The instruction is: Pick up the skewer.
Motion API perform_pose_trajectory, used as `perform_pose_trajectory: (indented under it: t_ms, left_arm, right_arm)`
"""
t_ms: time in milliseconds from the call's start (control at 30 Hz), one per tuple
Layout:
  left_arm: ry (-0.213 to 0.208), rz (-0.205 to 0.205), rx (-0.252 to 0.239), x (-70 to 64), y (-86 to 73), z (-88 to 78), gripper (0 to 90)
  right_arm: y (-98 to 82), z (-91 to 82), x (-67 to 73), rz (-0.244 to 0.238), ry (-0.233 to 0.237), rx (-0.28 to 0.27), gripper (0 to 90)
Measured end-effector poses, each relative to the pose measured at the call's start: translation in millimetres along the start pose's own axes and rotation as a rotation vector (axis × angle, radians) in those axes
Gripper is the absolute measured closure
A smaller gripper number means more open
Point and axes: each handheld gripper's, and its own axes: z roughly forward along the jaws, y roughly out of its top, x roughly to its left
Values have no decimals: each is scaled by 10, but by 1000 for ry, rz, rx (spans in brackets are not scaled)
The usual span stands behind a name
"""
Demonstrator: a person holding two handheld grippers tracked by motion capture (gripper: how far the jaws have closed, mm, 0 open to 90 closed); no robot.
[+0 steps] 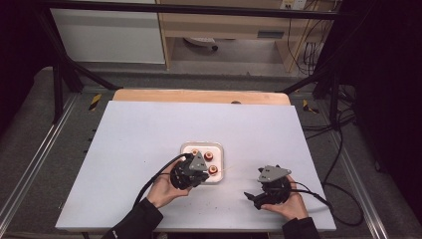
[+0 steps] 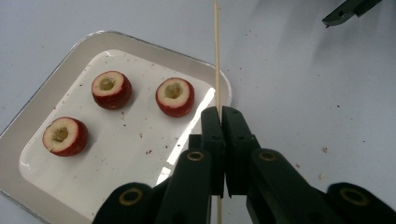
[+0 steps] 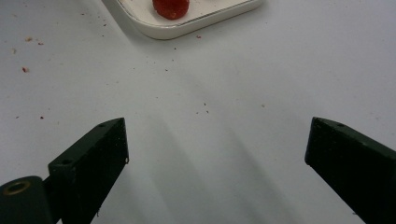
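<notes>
One thin skewer (image 2: 216, 56) pinched in left tool (image 2: 222, 114), pointing straight ahead, right tool (image 3: 217, 140) spread wide.

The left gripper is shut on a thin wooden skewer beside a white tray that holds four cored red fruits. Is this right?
Not quite: the white rectangular tray holds three cored red fruits, as the left gripper view shows. The left gripper is indeed shut on the thin wooden skewer.

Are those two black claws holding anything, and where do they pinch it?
The left gripper pinches a thin wooden skewer partway along its shaft. The right gripper is open and empty.
</notes>
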Motion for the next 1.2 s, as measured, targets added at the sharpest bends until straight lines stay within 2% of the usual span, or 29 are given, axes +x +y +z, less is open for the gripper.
perform_pose_trajectory:
  t_ms: [133,333,533,633,700,833,867,900,933,967,1000,1100,1200]
  left_arm:
    - [-7,12,11,-44,46,24,882]
    - [-11,33,28,-124,142,77,882]
    - [-19,54,46,-204,241,137,882]
    - [-20,64,55,-244,291,170,882]
    - [-21,70,62,-260,317,188,882]
    - [-25,71,79,-284,369,240,882]
    - [-34,68,81,-291,377,254,882]
    - [-40,67,85,-298,391,270,882]
    - [-41,70,88,-305,402,281,882]
    - [-32,73,91,-307,414,288,882]
    - [-33,73,95,-311,425,300,882]
    - [-33,77,111,-323,457,336,882]
    - [-39,80,121,-338,485,367,882]
  right_arm:
    - [14,2,18,-32,-9,7,78]
    - [63,-14,64,-118,-39,28,104]
    - [95,-33,89,-175,-61,30,132]
    - [130,-41,125,-228,-74,38,154]
    - [137,-41,131,-239,-76,37,164]
    - [175,-33,165,-318,-90,44,199]
    - [175,-33,165,-318,-90,44,199]
    - [187,-19,178,-345,-88,45,212]
    - [187,-19,178,-345,-88,45,212]
    - [193,-14,183,-359,-93,50,214]
    - [202,-2,184,-392,-95,51,241]
    - [209,9,192,-417,-90,54,264]
    - [216,21,204,-465,-87,59,311]
